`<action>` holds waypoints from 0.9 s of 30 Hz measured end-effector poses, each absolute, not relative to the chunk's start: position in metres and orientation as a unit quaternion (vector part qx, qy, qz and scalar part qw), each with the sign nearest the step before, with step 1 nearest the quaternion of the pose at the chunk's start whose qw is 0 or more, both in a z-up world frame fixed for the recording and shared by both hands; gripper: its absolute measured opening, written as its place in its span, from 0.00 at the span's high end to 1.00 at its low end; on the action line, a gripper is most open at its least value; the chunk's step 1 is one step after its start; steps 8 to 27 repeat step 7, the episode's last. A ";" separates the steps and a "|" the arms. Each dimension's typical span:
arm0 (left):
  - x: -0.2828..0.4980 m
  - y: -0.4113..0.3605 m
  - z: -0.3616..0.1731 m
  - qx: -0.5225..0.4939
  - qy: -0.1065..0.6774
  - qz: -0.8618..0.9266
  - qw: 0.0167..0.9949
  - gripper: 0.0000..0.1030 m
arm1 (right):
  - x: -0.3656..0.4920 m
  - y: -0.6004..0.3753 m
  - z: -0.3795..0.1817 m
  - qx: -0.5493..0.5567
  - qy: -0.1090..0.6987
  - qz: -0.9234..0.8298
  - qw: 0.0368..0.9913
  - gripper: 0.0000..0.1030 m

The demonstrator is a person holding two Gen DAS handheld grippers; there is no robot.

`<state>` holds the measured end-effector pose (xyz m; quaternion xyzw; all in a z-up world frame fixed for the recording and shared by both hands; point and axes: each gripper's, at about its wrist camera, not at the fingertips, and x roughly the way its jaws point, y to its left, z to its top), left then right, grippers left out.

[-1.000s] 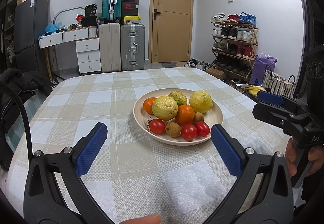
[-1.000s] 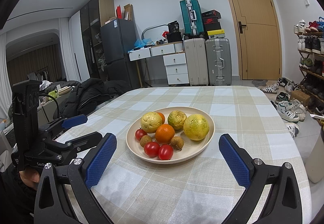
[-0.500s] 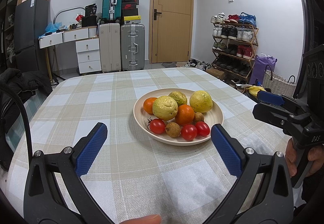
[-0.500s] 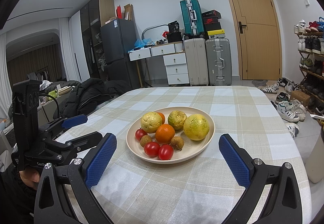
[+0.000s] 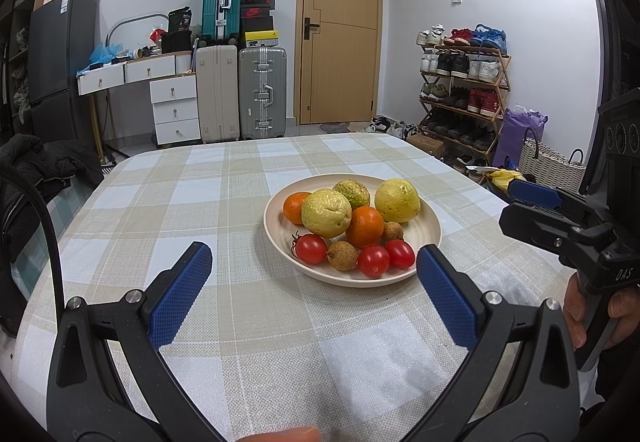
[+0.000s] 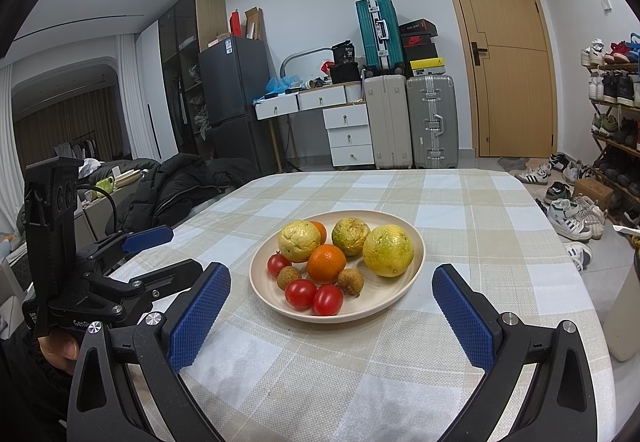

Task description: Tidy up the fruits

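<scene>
- Nothing on the table has shifted since the earlier frames: the plate, every fruit and both grippers sit where they did a second ago
- Left gripper [image 5: 314,260] hangs low over the near edge of the table with its blue pads spread wide and nothing between them; right gripper [image 6: 330,286] is the same, wide apart and empty, aimed at the plate from the other side
- All the fruit lies on the cream plate [image 5: 430,220]: three yellow-green guavas [image 5: 326,212], two oranges [image 5: 365,226], three cherry tomatoes [image 5: 311,249] and two small brown longans [image 5: 342,255], piled touching one another
- No fruit is on the cloth itself, and no second dish or basket for sorting shows on the table
- As a judgement: this fits either fruit already gathered onto the plate, or a mixed heap waiting to be sorted out; the pictures alone do not settle which
- Table is covered by a beige-and-white checked tablecloth [image 5: 200,202], flat and bare around the plate
- Behind it are a wooden door [image 5: 340,26], upright suitcases [image 5: 262,92], a white drawer unit [image 5: 176,108], a dark fridge [image 5: 60,58] and a shoe rack [image 5: 460,82]; a black jacket [image 6: 176,186] lies off the left side
</scene>
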<state>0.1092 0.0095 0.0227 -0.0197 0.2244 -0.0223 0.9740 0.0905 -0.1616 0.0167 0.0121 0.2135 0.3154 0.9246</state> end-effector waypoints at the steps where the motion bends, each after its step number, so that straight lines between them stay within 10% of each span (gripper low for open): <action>1: 0.109 0.009 0.023 -0.020 0.224 -0.023 0.974 0.01 | 0.090 -0.162 0.017 0.012 0.214 0.315 0.925 0.00; 27: 0.109 0.010 0.023 -0.020 0.224 -0.022 0.974 0.01 | 0.090 -0.162 0.017 0.012 0.213 0.315 0.925 0.00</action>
